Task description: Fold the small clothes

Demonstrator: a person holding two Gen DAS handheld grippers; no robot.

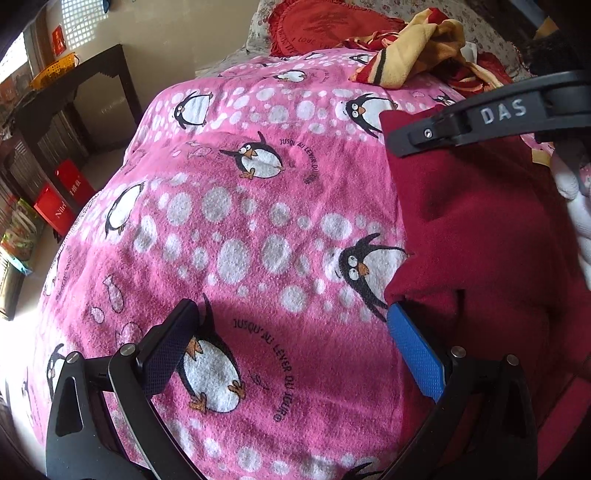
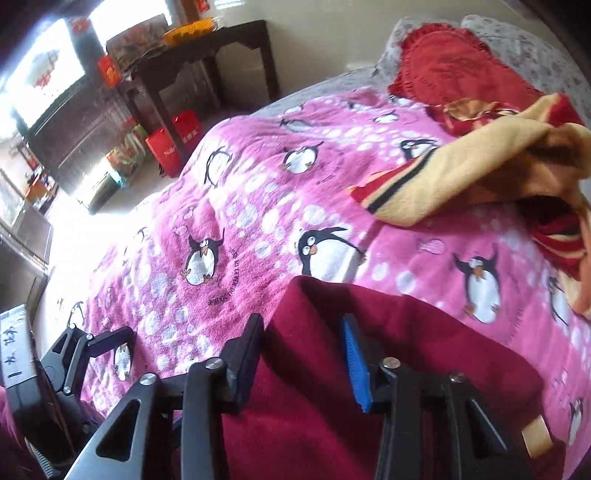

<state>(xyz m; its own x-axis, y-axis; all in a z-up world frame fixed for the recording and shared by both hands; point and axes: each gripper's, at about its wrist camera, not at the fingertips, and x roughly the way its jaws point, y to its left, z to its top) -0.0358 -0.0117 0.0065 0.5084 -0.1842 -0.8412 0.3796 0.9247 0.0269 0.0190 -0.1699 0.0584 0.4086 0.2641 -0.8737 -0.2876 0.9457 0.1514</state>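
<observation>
Maroon garment flat on penguin blanket, laid out for folding. Left tongs released wide, blue pad at hem. Right tongs part open, straddling raised edge, pads not visibly pressing; likely ready to pinch.

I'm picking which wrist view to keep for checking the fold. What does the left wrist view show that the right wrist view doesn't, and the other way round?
Only the left wrist view: the left claw wide open over the penguin blanket, its blue pad at the maroon garment's edge, and a white-gloved hand.

Only the right wrist view: the right claw partly open, garment fabric between its fingers, and a window.

Both: blanket, maroon garment, the yellow-and-red cloth, the red cushion, the dark table.
</observation>
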